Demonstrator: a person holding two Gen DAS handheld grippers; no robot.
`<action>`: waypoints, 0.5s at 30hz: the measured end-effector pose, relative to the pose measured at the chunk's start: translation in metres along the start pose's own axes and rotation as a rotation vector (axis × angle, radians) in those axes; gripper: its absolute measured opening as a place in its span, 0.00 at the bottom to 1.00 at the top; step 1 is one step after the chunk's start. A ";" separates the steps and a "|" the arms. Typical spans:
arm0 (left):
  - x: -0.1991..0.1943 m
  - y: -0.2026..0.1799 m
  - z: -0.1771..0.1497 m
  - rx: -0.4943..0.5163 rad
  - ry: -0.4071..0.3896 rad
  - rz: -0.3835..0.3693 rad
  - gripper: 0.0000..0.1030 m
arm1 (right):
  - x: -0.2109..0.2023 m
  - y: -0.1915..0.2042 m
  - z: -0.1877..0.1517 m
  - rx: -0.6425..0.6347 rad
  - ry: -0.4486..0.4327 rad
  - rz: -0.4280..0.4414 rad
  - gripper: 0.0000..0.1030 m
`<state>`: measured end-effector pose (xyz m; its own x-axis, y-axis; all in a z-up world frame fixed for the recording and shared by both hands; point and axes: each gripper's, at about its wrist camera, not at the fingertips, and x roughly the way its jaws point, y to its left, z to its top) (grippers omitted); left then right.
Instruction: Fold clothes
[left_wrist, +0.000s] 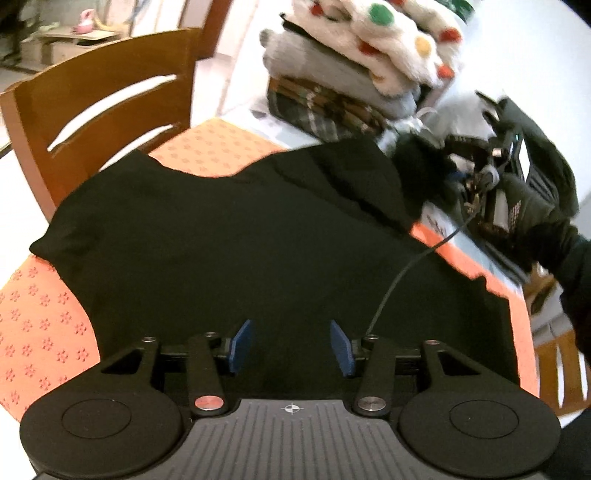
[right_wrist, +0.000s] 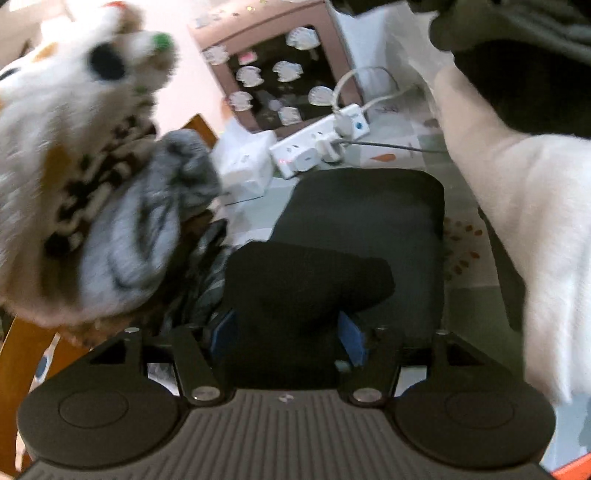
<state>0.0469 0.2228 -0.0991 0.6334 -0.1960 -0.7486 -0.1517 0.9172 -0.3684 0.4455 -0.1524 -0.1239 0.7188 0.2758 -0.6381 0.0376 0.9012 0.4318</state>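
**Ana:** The left gripper (left_wrist: 291, 343) has its 2 blue pads (left_wrist: 242, 345) standing well apart with nothing pinched. It hangs over the near edge of the orange rubbery mat with small flower prints (left_wrist: 40, 332).

**Ben:** And the clothing?

**Ana:** The black soft cloth garment (left_wrist: 240, 240) lies spread over the middle of the orange mat. Its left corner runs out to the mat's left edge. Its far right part is rumpled, up by the mat's far right corner.

**Ben:** What about the right gripper (right_wrist: 288, 332)?

**Ana:** It's at that far right corner of the mat. A bunch of black cloth (right_wrist: 306, 288) fills the gap between its pads. The view is blurred, so I cannot tell whether they pinch it or only stand round it.

**Ben:** So how would you do this fold well?

**Ana:** I'd say the fold is only being set up. I'd get each gripper onto 1 clean layer at a corner, left corner and right corner alike. Then I'd lift both evenly and lay the edge down square on the mat, so no ridge gets trapped.

**Ben:** Any hazards?

**Ana:** The stack of folded clothes topped by a white fluffy dotted piece (left_wrist: 369, 55) sits just beyond the mat's far edge. A wide swing by the right hand could topple it. The brown wooden slat-back chair (left_wrist: 92, 92) stands beyond the mat's left side, well out of the way.
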 end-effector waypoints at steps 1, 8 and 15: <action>0.000 0.000 0.000 -0.010 -0.008 0.003 0.53 | 0.004 -0.001 0.003 0.013 -0.004 -0.005 0.57; -0.003 0.003 -0.004 -0.033 -0.018 0.032 0.55 | -0.017 0.015 0.003 -0.066 -0.040 0.140 0.06; 0.002 0.011 0.000 -0.022 -0.007 0.034 0.54 | -0.104 0.045 -0.010 -0.250 -0.088 0.383 0.06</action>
<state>0.0459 0.2326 -0.1047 0.6330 -0.1619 -0.7570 -0.1898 0.9156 -0.3545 0.3659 -0.1372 -0.0447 0.7050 0.5847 -0.4015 -0.4030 0.7960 0.4516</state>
